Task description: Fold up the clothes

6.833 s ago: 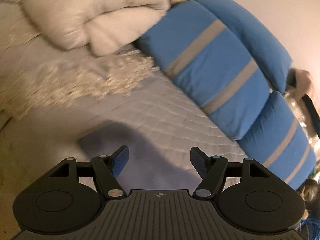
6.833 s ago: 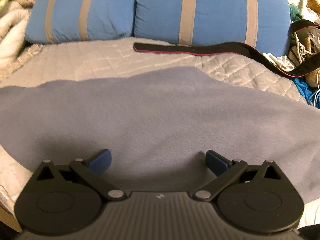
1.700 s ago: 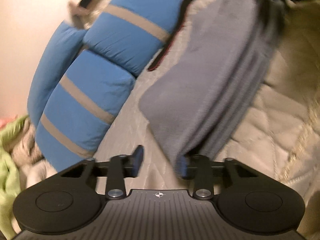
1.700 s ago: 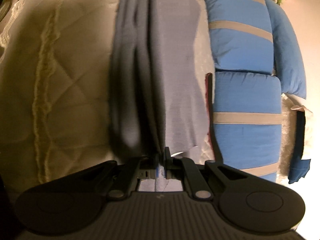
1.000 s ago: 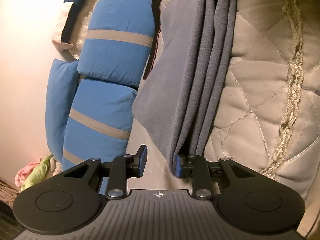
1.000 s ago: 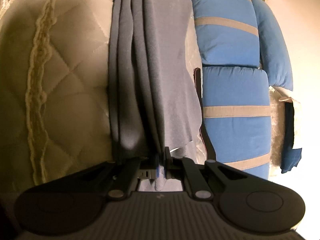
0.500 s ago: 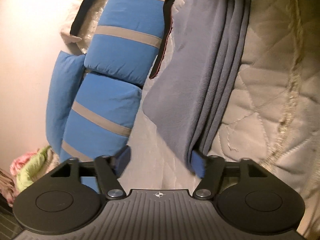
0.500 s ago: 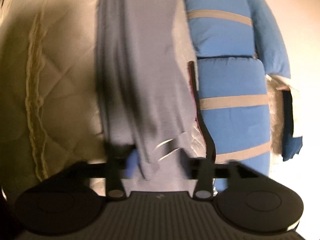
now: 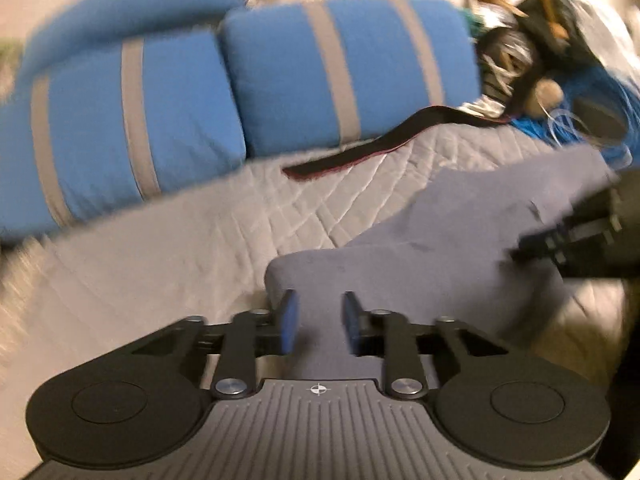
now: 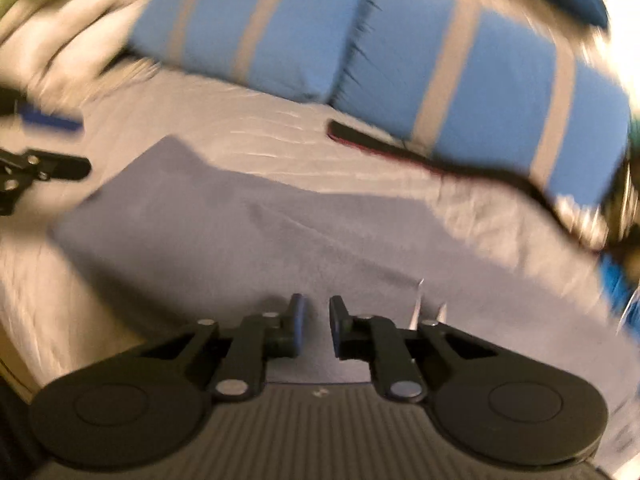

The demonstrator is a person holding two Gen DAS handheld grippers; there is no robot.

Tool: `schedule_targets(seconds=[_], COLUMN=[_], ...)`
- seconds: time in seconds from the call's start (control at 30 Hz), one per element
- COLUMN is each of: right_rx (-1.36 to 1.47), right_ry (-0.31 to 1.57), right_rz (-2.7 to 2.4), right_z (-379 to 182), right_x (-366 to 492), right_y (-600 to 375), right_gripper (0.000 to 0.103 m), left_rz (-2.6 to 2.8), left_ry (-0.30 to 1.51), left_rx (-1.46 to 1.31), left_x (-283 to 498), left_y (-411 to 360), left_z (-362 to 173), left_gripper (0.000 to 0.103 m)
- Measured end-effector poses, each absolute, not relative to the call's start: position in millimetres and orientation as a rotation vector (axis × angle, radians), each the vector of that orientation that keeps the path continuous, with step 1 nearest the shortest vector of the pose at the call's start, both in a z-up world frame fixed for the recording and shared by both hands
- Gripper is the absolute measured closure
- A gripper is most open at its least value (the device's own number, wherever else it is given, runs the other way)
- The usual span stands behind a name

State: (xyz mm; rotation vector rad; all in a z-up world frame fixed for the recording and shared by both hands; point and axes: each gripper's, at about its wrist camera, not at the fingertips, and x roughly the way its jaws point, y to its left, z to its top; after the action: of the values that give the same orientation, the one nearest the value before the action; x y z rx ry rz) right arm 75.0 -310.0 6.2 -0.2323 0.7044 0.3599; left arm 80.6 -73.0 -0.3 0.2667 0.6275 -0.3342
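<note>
A grey garment (image 9: 460,232) lies folded in a long band across the quilted bed (image 9: 200,248). My left gripper (image 9: 318,320) hovers over its left end. Its jaws are closing, a gap still shows between the blue pads, and the cloth lies below them, not pinched. In the right wrist view the same garment (image 10: 280,240) spreads below my right gripper (image 10: 318,320). Its jaws are closing too, down to a narrow gap with no cloth in it. Each gripper shows in the other's view: the right gripper (image 9: 580,236) and the left gripper (image 10: 32,168). Both frames are blurred.
Two blue pillows with grey stripes (image 9: 340,72) line the far side of the bed. A black strap with a red edge (image 9: 360,156) lies in front of them. A pile of bags and blue cords (image 9: 540,40) crowds the far right corner.
Both grippers let go of the folded cloth's ends, rolled back to level and rose away from it. Their jaws spread wide and have narrowed again. The garment now rests on the bed.
</note>
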Motion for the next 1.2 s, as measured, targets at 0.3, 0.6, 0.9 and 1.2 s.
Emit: schedule_targets(seconds=[0.3,0.6,0.9,1.2], right_rx=[-0.096,0.005,0.204,0.380], right_ry=[0.744,0.742,0.731,0.721], right_rz=[0.364,0.391,0.432,0.506], right_z=[-14,-14,-8,-3], right_x=[81,85,84,89], right_y=[-331,-346,-368,-375], right_gripper=[0.076,0.073,0.030,0.018], left_rz=[-0.336,-0.213,-0.360,-0.545], left_ry=[0.698,0.701,0.819,1.010], left_rx=[0.037,-0.111,-0.623,-0.860], left_x=[144,152,138,155], left_y=[-43,-12,67,77], left_z=[-43,-36,-52,-76], left_gripper=[0.092,0.084,0.052,0.040])
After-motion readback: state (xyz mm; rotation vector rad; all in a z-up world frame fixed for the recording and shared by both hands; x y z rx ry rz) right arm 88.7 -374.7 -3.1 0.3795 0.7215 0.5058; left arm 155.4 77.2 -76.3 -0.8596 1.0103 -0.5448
